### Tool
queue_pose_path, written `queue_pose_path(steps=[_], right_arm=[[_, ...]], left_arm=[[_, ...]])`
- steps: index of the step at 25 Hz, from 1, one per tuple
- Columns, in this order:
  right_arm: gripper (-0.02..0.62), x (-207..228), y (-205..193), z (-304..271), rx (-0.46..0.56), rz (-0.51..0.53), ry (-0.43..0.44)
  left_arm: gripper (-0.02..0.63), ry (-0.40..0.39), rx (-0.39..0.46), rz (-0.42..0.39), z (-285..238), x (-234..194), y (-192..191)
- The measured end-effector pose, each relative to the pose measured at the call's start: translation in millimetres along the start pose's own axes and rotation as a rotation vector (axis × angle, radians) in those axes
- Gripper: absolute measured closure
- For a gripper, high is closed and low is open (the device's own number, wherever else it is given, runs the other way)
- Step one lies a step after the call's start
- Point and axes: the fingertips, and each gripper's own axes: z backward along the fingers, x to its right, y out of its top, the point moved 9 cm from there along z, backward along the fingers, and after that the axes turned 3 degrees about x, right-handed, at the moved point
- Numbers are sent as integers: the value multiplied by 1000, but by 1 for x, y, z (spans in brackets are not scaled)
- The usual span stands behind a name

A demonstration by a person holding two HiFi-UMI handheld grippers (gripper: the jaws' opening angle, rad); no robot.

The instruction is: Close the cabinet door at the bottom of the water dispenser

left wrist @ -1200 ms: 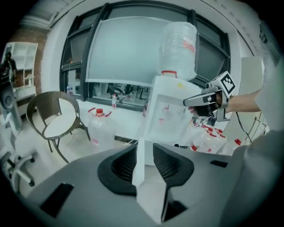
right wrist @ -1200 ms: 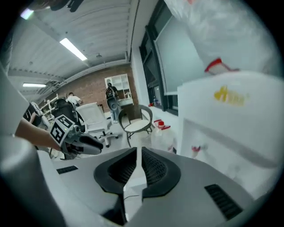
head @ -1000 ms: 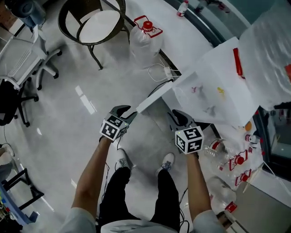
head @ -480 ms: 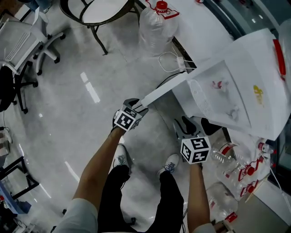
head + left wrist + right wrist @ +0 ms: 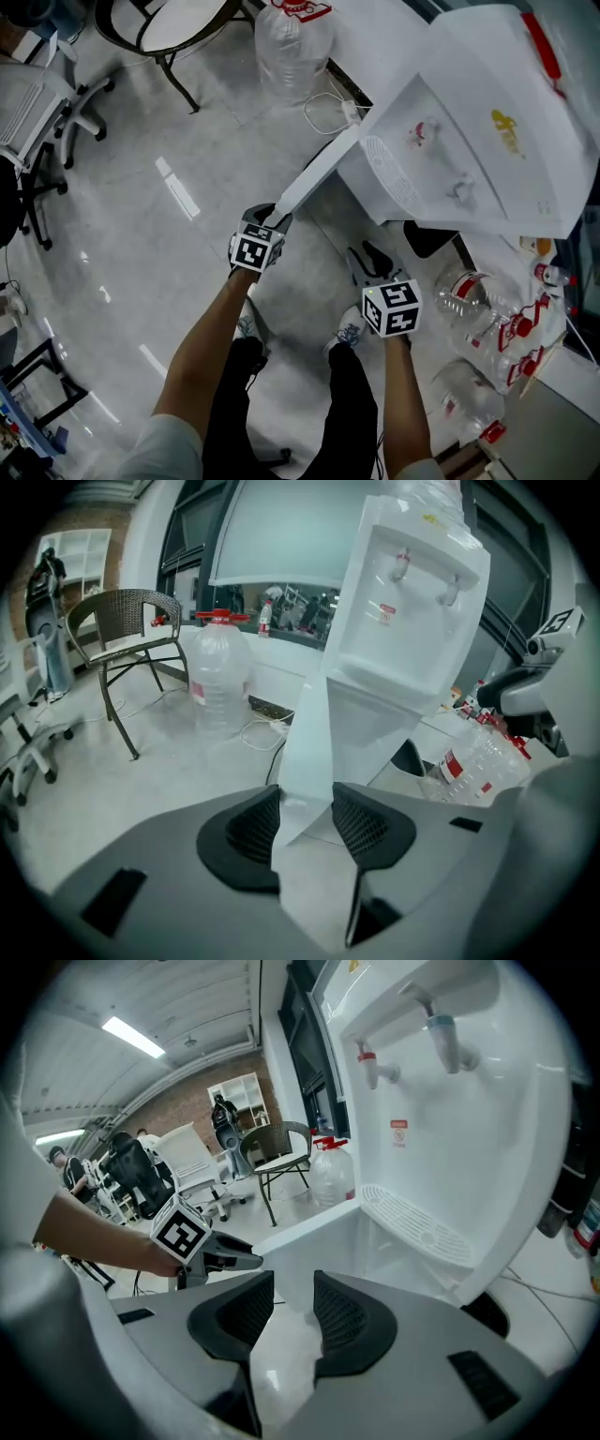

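Head view, door: the open door (image 5: 314,173) juts from the dispenser (image 5: 469,141) base toward 7 o'clock, and its free end meets the left gripper (image 5: 269,218).
Head view, right gripper: the right gripper (image 5: 367,261) lies at 4 o'clock of the left one, clear of the door.
Left gripper view, jaws: closing on the door's free edge, which stands upright between them and touches both pads.
Left gripper view, dispenser: behind the door, at 1 o'clock.
Right gripper view, jaws: wide apart though closing, with nothing between them.
Right gripper view, door: beyond the jaw tips at 12 o'clock, not touching them; the left gripper is at 9 o'clock, at the door's far end.
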Motion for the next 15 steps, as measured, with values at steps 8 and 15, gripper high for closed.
queue_pose_path(steps=[8,15], right_arm=[[439,21,-28,44,50,-82,-84],[439,45,-63,86,99,-179,-151]], left_arm=[[419,-19,14,82,-7,60,-14],[416,-67,-25,80,-24,117,-14]])
